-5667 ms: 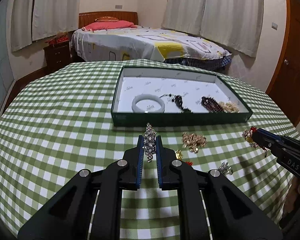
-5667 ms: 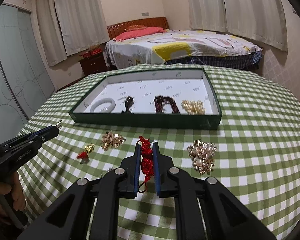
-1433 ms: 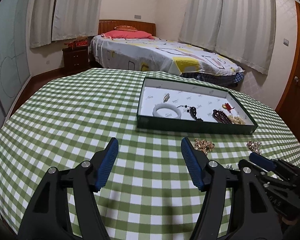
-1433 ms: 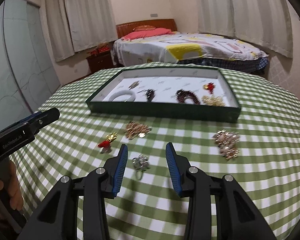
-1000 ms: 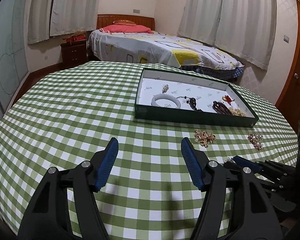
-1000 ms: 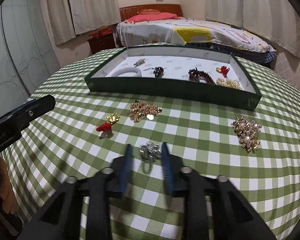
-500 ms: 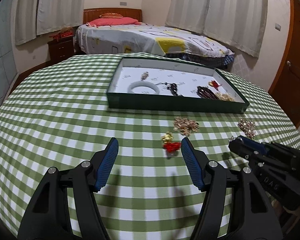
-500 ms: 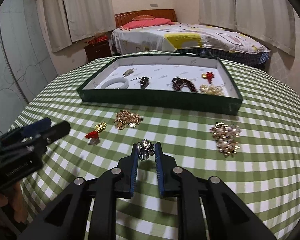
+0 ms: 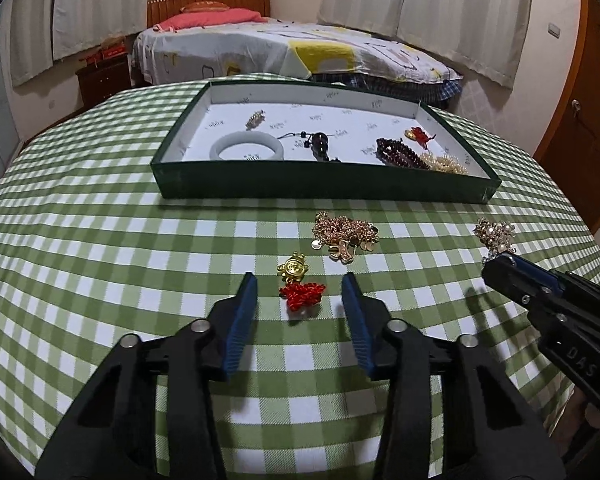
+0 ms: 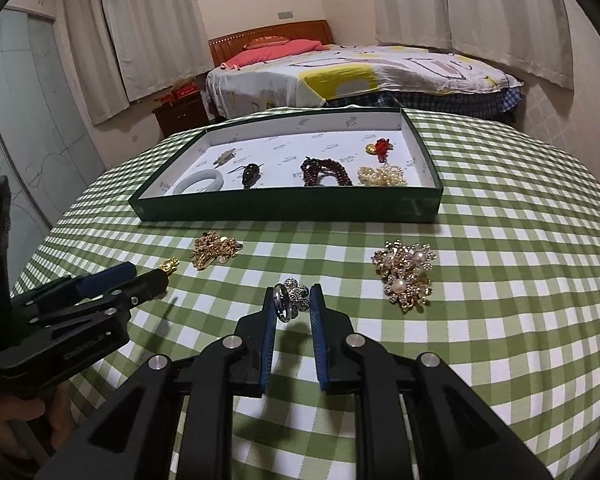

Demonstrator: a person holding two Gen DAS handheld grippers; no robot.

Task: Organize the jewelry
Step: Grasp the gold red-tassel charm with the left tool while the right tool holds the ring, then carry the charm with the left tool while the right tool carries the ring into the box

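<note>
One tray (image 9: pixel 324 188), six pieces inside; three pieces on cloth; one ring (image 10: pixel 290 303) held.

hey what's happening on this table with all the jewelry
A person is sorting jewelry into a green tray with a claw in each hand. The right claw is shut on a silver ring, lifted off the checked cloth. The left claw has just been closing around a red and gold charm that lies on the cloth, its pads not yet touching it. A gold chain bundle and a pearl brooch wait outside the tray.
</note>
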